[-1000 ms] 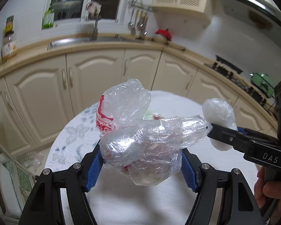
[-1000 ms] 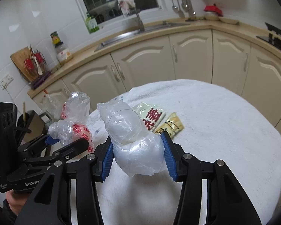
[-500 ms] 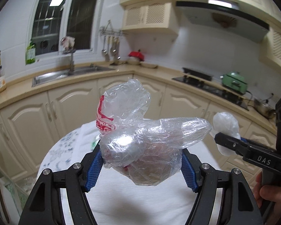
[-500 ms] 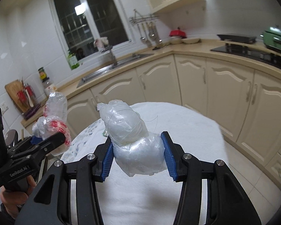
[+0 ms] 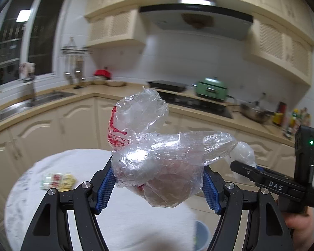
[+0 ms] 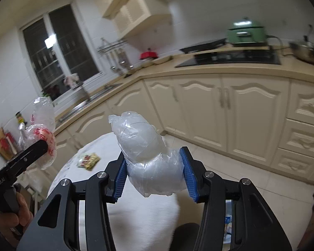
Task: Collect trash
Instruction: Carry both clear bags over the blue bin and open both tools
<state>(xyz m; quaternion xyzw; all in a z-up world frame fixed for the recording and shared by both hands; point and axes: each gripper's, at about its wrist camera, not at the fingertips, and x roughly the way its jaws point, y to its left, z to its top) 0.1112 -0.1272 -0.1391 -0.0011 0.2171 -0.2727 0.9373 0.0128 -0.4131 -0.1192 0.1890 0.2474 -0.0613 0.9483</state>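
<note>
My left gripper is shut on a crumpled clear plastic bag with red print, held up in the air above the round white table. My right gripper is shut on a whitish clear plastic bag wad, also held in the air. The right gripper shows at the right of the left wrist view with its bag. In the right wrist view the left gripper and its red-printed bag appear at the left. Snack wrappers lie on the table.
A grey bin stands on the floor just past the table's edge, low in the left wrist view. Cream cabinets curve around the room, with a sink, a black cooktop, a green appliance and a pan on the counter.
Both grippers have swung to the right and risen with their bags still gripped. The views now face the stove side, and the wrappers have slid toward the left.
</note>
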